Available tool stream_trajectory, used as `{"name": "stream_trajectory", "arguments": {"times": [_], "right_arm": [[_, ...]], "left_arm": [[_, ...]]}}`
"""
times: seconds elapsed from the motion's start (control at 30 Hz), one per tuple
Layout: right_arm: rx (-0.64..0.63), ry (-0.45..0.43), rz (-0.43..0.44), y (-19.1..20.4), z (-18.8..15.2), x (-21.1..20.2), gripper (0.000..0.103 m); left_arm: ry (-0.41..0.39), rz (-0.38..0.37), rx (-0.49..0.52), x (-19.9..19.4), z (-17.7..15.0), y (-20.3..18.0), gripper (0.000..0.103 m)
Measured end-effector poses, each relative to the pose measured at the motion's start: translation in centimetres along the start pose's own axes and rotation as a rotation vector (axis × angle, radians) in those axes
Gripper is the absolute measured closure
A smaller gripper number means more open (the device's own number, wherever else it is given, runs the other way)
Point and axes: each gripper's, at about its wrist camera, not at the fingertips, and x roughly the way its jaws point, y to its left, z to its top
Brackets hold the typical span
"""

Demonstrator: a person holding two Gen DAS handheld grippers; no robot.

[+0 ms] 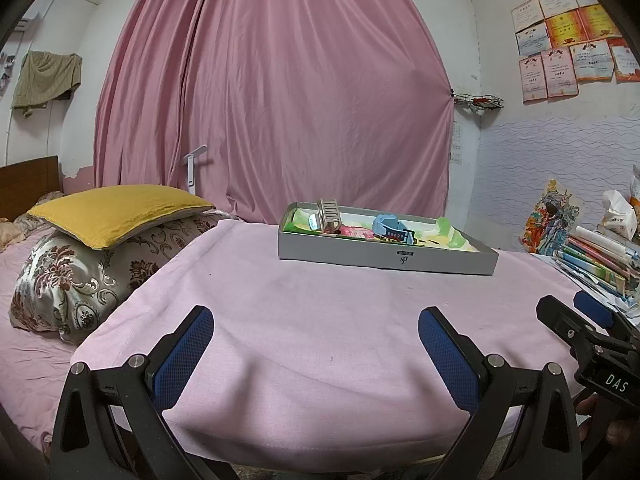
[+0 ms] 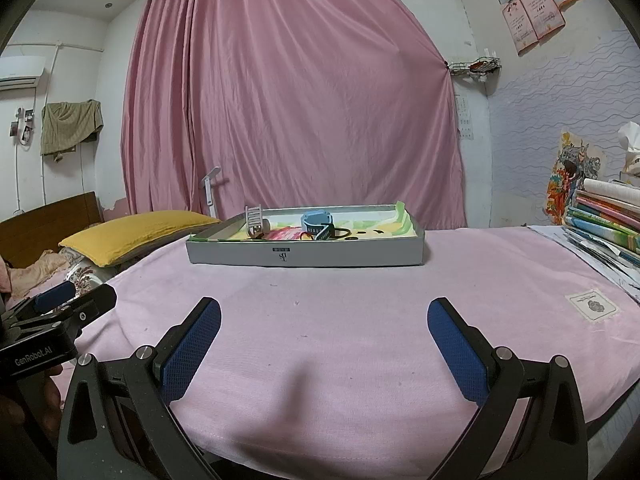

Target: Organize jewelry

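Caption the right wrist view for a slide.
Open right gripper faces a grey tray of jewelry on the pink-covered table, left gripper alongside.

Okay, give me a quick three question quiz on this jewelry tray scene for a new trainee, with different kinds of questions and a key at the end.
1. True or false: the left gripper is shut on the blue watch.
2. Multiple choice: the grey tray rests on A) a bare wooden desk, B) the pink cloth, C) the yellow pillow.
3. Fill in: the stack of books lies to the tray's ____ side in the right wrist view.

Key: 1 false, both the left and the right gripper are open and empty, and the watch lies in the tray. 2 B. 3 right.
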Motion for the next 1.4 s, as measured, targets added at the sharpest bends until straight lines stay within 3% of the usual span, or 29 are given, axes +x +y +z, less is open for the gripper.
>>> {"name": "stream_trajectory", "arguments": {"times": [1.1,1.4], "right_arm": [[0.004,0.004,0.005,0.1,-0.4,0.4,0.001],[0.004,0.004,0.004,0.0,-0.3,0.4,0.001]], "left_arm": [[0.002,-0.002,0.001,0.0,0.1,0.0,0.0],[0.041,0.005,0.003,0.3,-0.9,0.1,0.0]]}}
